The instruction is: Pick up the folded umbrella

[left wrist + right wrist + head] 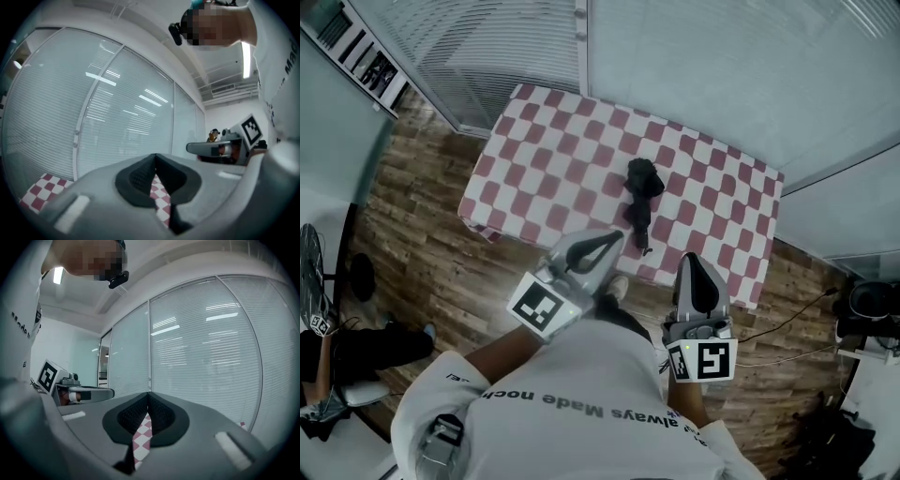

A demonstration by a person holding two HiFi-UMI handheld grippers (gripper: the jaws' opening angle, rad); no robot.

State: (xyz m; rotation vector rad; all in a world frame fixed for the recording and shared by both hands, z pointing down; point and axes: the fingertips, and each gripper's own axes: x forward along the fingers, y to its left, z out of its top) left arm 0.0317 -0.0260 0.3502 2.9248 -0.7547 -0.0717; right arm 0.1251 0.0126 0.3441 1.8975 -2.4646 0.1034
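Folded umbrella [641,199] untouched. Left gripper [612,242] and right gripper [695,262], both pinched closed and empty, hover at the table's [534,159] near edge. Umbrella lies beyond, running near edge to middle. Likely light, slick fabric over stiff core; grab mid-body. Handle end unclear.

Place: I read this as an office room.
Walls: glass partitions [694,66] with slatted blinds [502,52], floor to ceiling.
Ceiling: a long strip light [245,58] on white panels.
Floor: wood-look planks [422,225].
Corner: a shelf unit [352,47].
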